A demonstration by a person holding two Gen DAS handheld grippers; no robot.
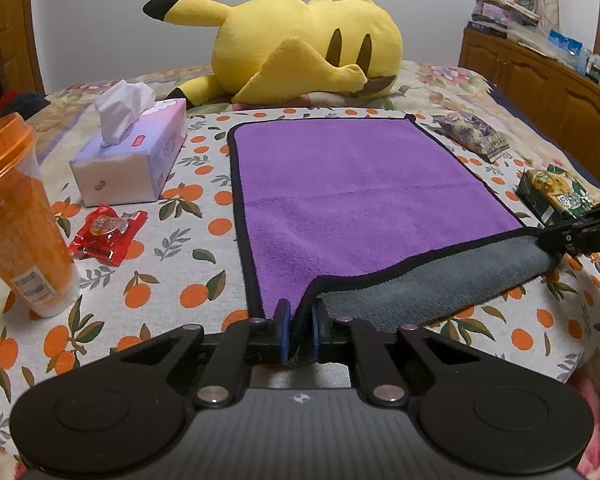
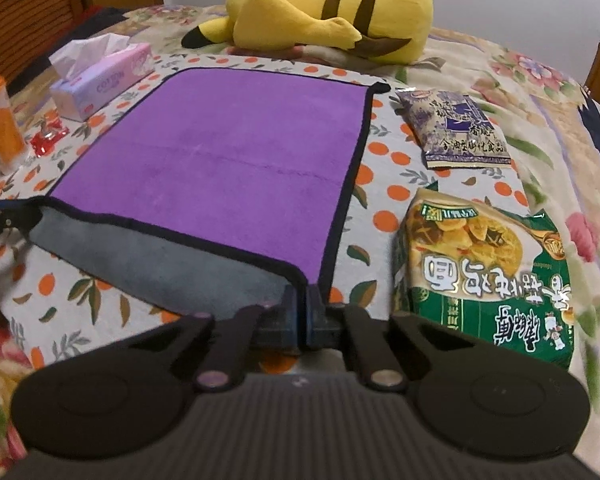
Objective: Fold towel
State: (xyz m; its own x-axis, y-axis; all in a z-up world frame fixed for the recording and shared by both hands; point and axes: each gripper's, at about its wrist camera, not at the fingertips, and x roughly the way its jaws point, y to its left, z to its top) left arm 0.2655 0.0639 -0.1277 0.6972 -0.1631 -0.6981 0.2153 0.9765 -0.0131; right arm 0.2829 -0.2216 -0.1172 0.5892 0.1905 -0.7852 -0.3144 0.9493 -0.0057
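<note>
A purple towel (image 1: pixel 340 184) with a black hem and grey underside lies flat on the orange-print cloth on the bed; it also shows in the right wrist view (image 2: pixel 220 152). My left gripper (image 1: pixel 299 320) is shut on the towel's near left corner. My right gripper (image 2: pixel 304 308) is shut on the near right corner; it also shows at the right edge of the left wrist view (image 1: pixel 556 240). The near edge is lifted between them, showing a grey strip (image 1: pixel 440 280), (image 2: pixel 160 256). The far part of the towel lies flat.
Left of the towel stand a tissue box (image 1: pixel 132 152), a red snack packet (image 1: pixel 108 232) and an orange tumbler (image 1: pixel 16 216). Right of it lie a purple snack bag (image 2: pixel 456 128) and a green noodle pack (image 2: pixel 484 268). A yellow plush toy (image 1: pixel 300 44) lies behind. A wooden cabinet (image 1: pixel 540 80) stands at far right.
</note>
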